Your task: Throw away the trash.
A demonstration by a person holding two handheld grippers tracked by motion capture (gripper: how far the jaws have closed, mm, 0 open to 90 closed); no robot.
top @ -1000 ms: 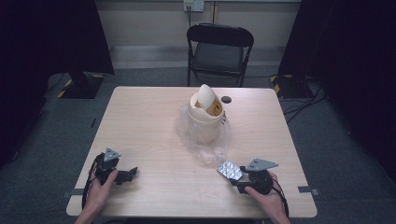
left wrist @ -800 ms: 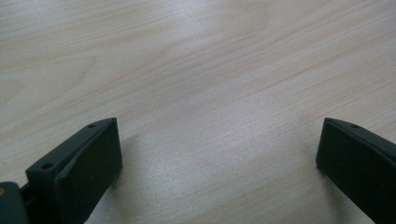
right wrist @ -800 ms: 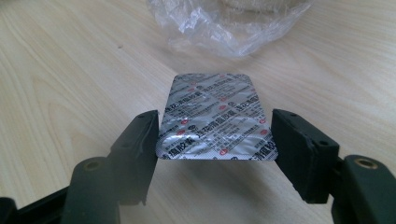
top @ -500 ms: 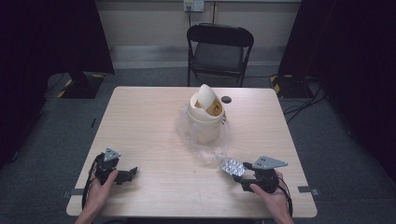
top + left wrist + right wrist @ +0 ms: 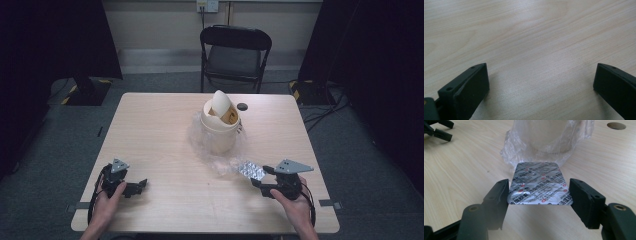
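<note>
Since a second ago the right claw (image 5: 539, 195) has slid slightly rightward along the near edge of the pale wooden tabletop (image 5: 165, 125), carrying the silver foil blister pack of pills (image 5: 539, 185). Its jaws pinch the pack by its two long edges, so the long axis runs straight ahead toward the cream swing-lid bin (image 5: 220, 125) wrapped in clear crinkled plastic (image 5: 544, 142). The left claw (image 5: 540, 82) rests spread wide over bare wood.
</note>
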